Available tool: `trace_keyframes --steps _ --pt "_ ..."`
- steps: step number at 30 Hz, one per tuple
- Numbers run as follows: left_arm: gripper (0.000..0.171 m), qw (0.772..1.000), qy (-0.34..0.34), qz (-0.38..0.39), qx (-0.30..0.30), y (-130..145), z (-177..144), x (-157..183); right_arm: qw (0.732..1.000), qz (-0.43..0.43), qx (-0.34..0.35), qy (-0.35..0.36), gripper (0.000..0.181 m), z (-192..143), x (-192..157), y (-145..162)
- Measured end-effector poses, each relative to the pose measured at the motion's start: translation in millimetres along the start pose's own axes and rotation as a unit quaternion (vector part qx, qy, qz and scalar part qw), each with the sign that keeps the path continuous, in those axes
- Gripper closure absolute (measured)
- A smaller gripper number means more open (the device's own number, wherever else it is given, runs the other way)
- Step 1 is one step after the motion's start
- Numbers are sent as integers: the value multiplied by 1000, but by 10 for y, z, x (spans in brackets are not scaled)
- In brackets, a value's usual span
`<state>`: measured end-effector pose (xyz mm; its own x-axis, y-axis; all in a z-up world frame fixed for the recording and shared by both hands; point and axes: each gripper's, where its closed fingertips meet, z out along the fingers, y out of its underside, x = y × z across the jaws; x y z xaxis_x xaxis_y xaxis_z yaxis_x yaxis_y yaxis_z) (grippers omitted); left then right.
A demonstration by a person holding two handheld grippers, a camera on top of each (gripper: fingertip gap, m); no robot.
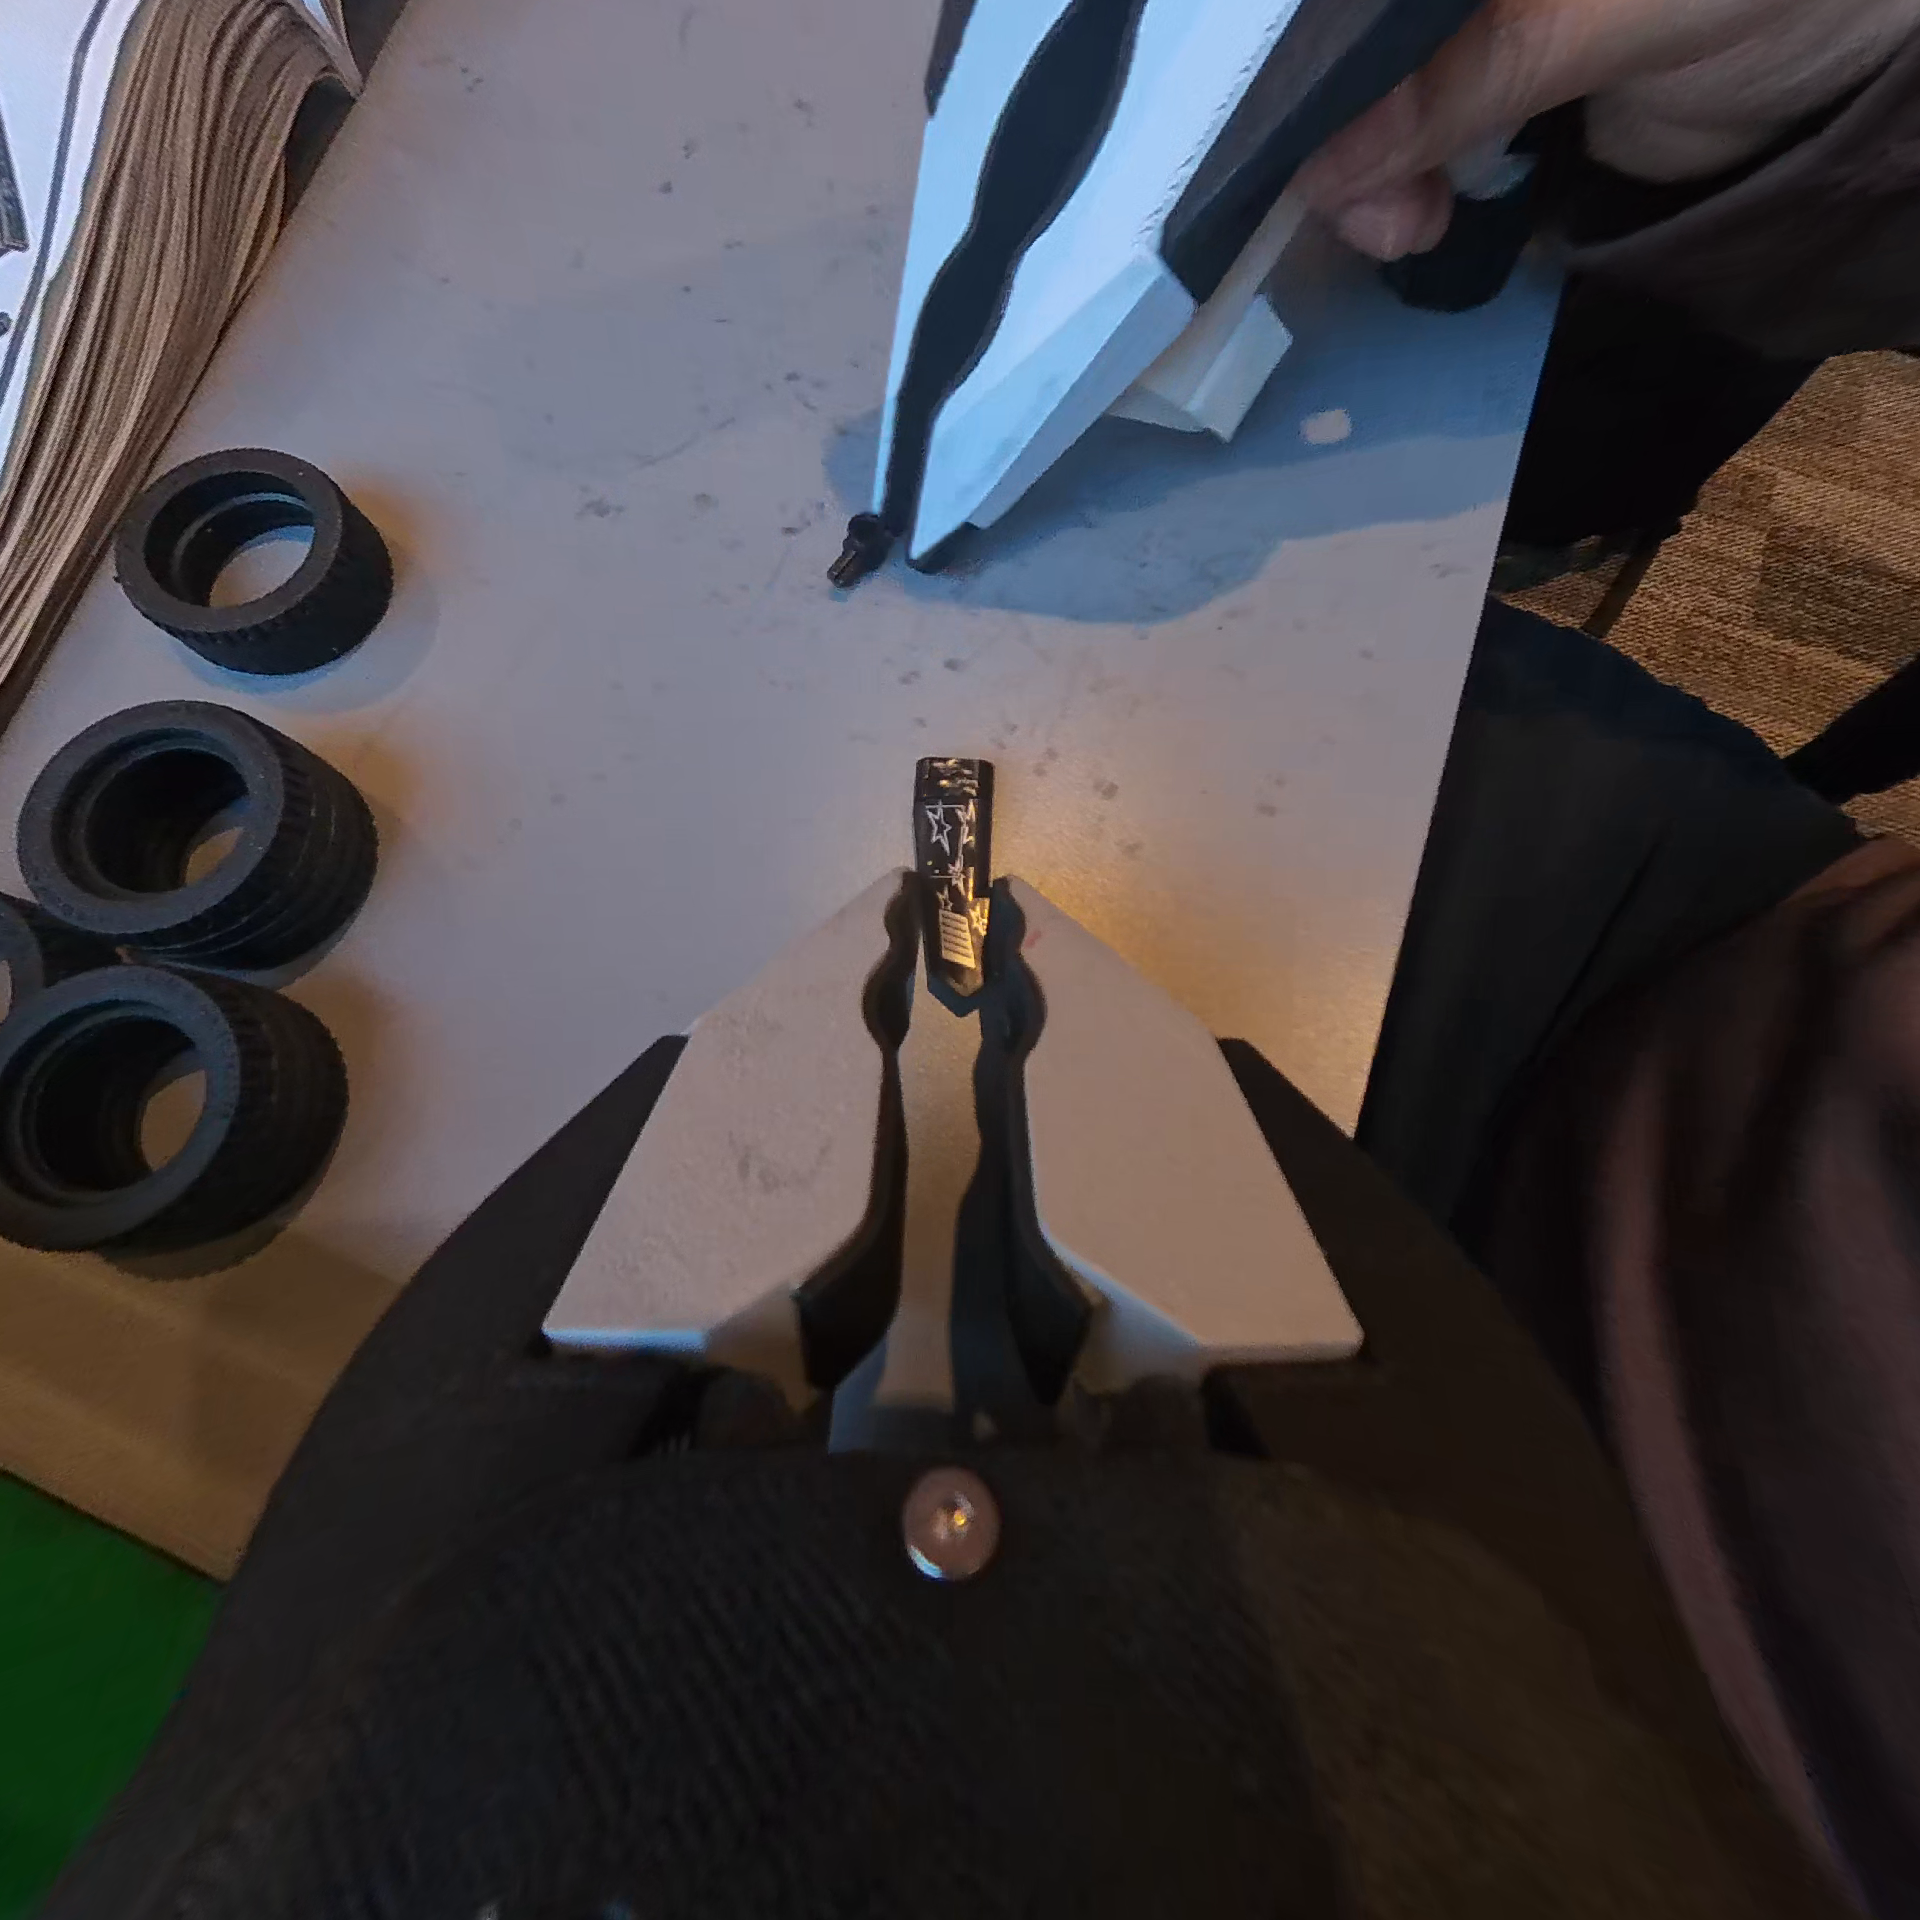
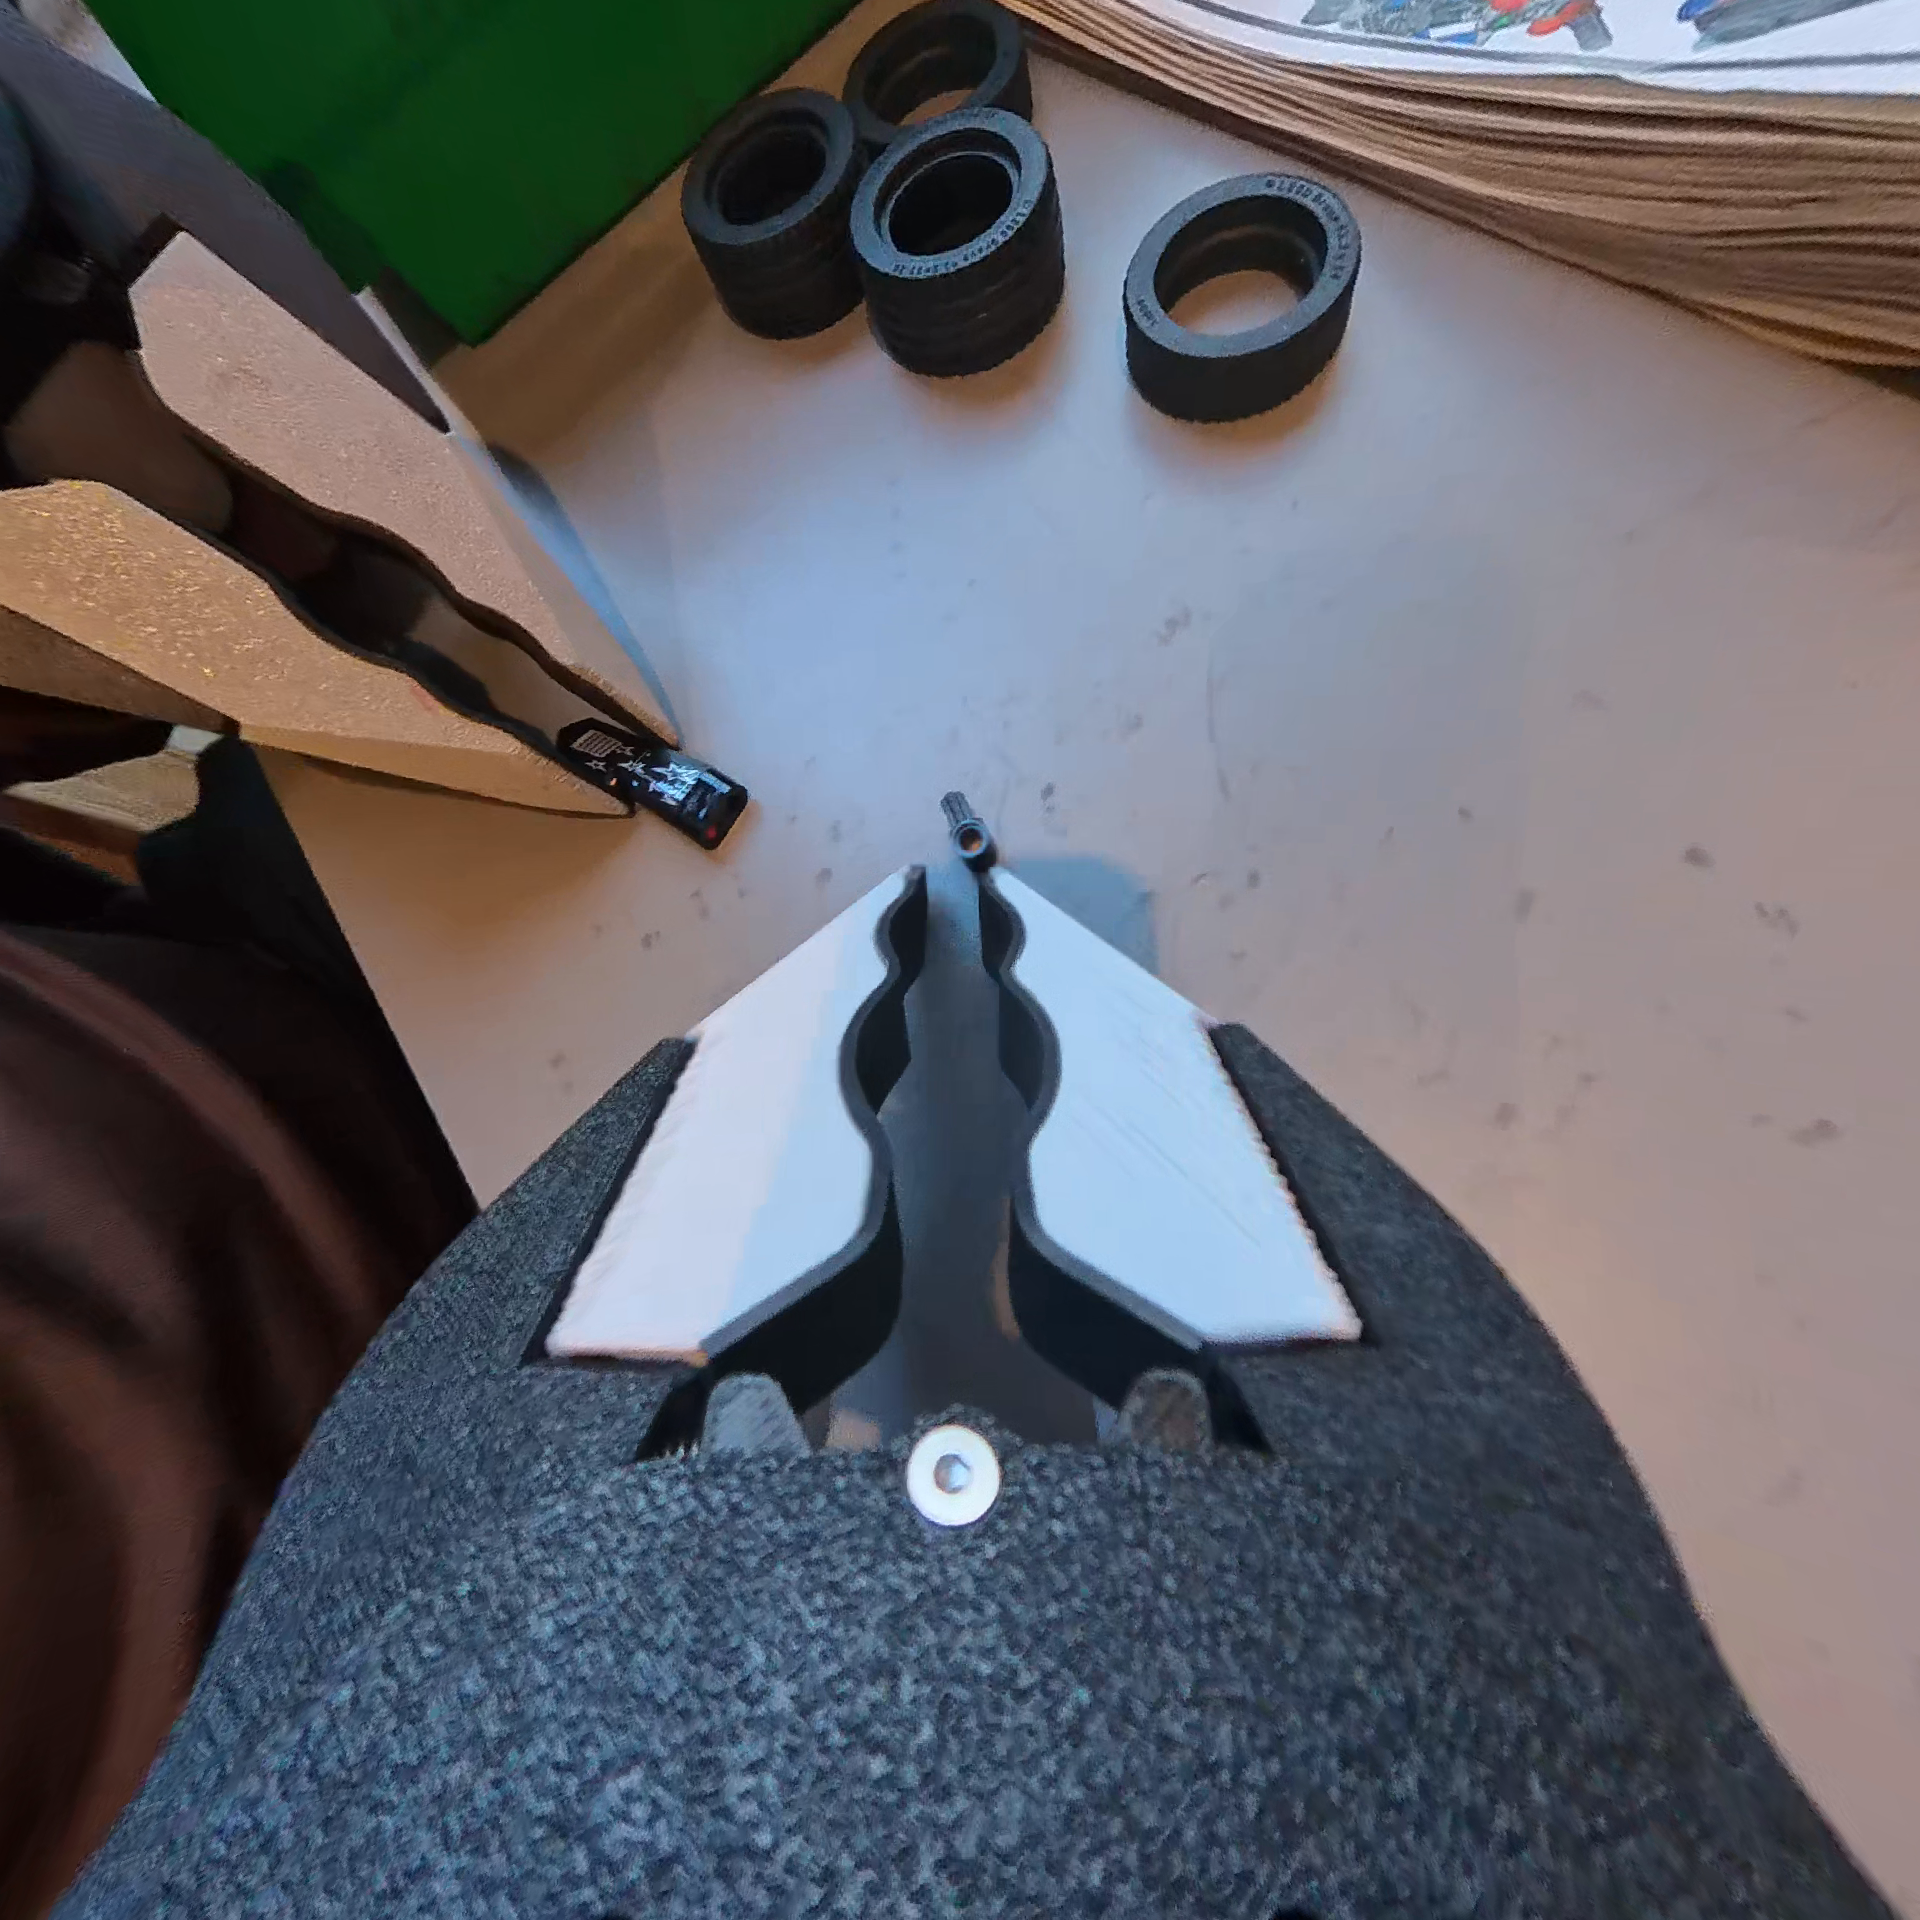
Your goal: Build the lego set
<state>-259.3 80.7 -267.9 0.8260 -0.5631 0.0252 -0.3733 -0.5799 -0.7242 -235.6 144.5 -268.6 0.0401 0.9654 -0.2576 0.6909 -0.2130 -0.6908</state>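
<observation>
Pale worktop [image 1: 582, 312], 4 tyres [image 2: 1242, 296] beyond. Left hand-held gripper [image 1: 951, 883] clenched on printed black piece [image 1: 951, 821]; right hand-held gripper [image 2: 954, 871] pinching black pin [image 2: 966, 826] at tips, apparently for joining.

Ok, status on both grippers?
Left gripper shut on black star-printed piece. Right gripper pinching small black pin at its tips. Tyres stand apart, nothing in the way.

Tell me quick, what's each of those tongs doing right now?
Left tongs: closed on a black printed piece.
Right tongs: closed on a small black pin at their tips.
</observation>
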Motion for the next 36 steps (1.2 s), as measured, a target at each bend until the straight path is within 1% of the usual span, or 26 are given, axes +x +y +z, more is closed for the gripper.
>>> trace_keyframes --steps 6,11,14,18,30,36 --pt "162 1000 3 -2 0 -3 4 -1 1000 14 -1 -24 170 -63 -92 85" --pt "162 1000 4 0 0 -5 8 -2 999 -14 -5 -50 169 -91 -204 129" --pt "162 1000 4 2 0 -10 13 -3 998 -38 9 -42 169 -115 -182 81" --pt "162 1000 4 2 0 -10 14 -3 998 -47 24 -34 170 -138 -156 50" --pt "162 1000 6 2 0 -13 19 -3 999 -36 26 -31 169 -106 -120 20" --pt "162 1000 7 2 0 -17 23 -2 998 -32 50 -24 164 -142 -73 -65"
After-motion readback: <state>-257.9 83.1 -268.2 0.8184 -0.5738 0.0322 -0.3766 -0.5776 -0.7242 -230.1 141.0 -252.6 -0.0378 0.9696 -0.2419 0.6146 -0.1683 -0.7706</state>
